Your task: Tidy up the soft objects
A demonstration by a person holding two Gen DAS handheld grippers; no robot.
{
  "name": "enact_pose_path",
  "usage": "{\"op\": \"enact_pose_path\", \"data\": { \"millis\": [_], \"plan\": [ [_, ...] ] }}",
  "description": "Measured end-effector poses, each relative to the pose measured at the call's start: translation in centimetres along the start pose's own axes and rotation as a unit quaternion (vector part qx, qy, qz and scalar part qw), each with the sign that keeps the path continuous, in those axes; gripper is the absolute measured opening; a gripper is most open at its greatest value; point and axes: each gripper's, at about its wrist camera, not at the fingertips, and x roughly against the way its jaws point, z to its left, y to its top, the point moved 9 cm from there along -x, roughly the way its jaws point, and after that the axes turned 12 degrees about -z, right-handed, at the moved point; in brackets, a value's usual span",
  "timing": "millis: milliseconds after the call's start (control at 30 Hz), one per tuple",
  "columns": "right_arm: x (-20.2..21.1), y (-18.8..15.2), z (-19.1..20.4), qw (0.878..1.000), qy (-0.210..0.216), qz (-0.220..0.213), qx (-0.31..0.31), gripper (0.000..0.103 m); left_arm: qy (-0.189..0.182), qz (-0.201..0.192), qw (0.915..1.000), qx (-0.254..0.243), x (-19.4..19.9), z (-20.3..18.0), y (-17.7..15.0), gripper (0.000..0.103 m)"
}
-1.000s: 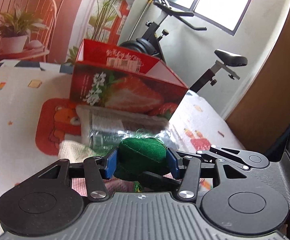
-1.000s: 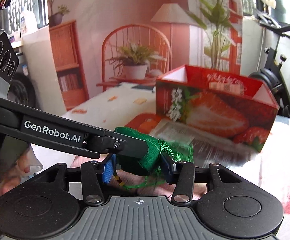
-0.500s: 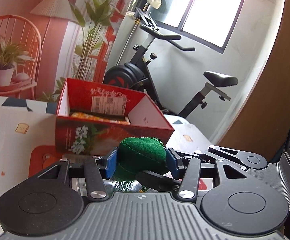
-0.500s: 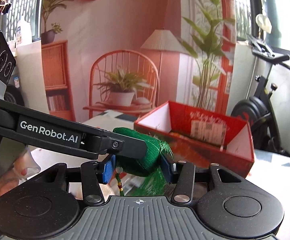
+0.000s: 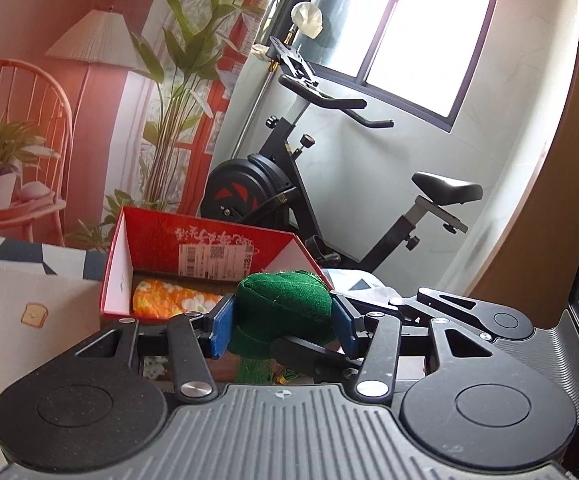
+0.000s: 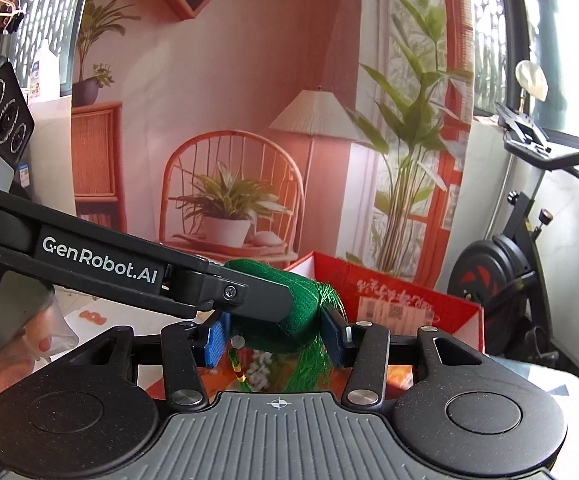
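A green stuffed felt ornament with a green tassel is held by both grippers at once. My left gripper is shut on it between its blue pads. My right gripper is shut on the same ornament, its tassel hanging down. The left gripper's finger crosses in front of the ornament in the right wrist view. The open red strawberry box lies just ahead and below, with an orange flowered soft item inside. The box also shows in the right wrist view.
The box stands on a white patterned cloth. An exercise bike stands behind the box by the window. A printed backdrop with a chair, lamp and plants hangs behind. A hand holds the left gripper.
Both grippers have risen together with the green ornament and moved closer to the red box. The view now looks down into the box's open top.
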Motion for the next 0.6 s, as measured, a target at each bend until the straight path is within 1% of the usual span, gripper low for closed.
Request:
{"op": "enact_pose_path", "data": {
  "millis": [133,267,400,600],
  "plan": [
    [-1.6,1.2,-1.1,1.000,0.004,-0.012,0.010,0.045,0.005,-0.008,0.9999,-0.011,-1.2,0.3,1.8,0.053],
    [-3.4,2.7,-2.1,0.999,0.009,-0.028,0.026,0.045,0.006,-0.032,0.9994,-0.007,-2.1,1.1,3.6,0.053],
    [-5.5,4.2,-2.4,0.997,0.015,-0.044,0.063,0.045,0.014,-0.052,0.9985,-0.008,-3.1,2.0,5.1,0.053],
    [-8.9,5.4,-2.6,0.992,0.018,-0.059,0.106,0.045,0.025,-0.072,0.9971,0.004,-5.0,3.9,7.2,0.053]
  ]
}}
